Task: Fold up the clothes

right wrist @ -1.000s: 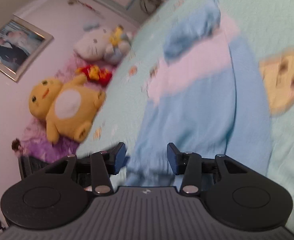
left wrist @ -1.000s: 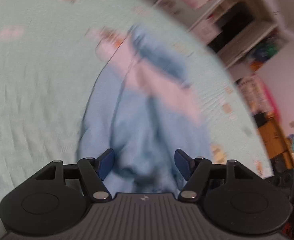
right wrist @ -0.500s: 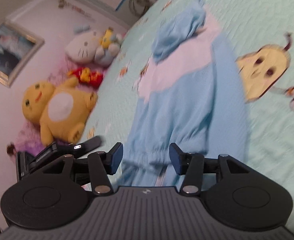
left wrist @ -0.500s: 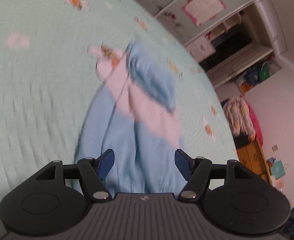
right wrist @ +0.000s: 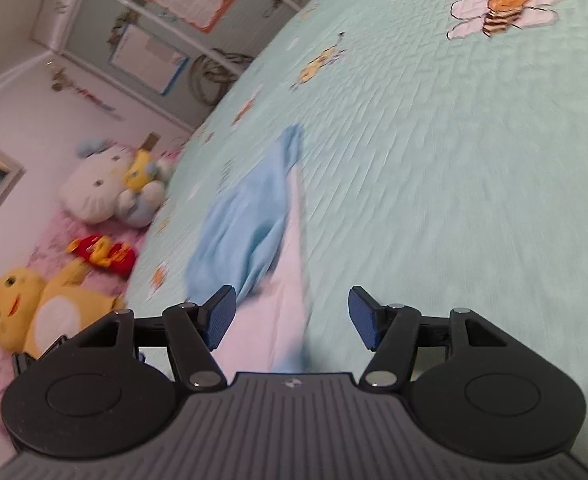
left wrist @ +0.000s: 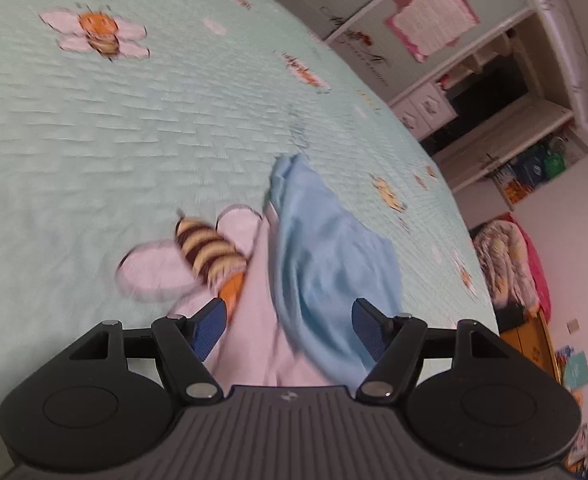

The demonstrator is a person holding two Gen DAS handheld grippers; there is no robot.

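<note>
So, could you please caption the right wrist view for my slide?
Right gripper, jaws opening and gripping nothing, above a blue-and-pink garment on a bee-print bedspread; plush toys at left.

light-blue-and-pink garment (left wrist: pixel 326 264) on mint bee-print bedspread (left wrist: pixel 133 128).

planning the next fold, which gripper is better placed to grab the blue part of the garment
Left, probably. The blue fabric lies between the open left gripper fingers. The right gripper, jaws opening, points mostly at the pink part and bedspread.

Both hand-held grippers (left wrist: pixel 289 322) (right wrist: pixel 291 316) agape, empty
</note>
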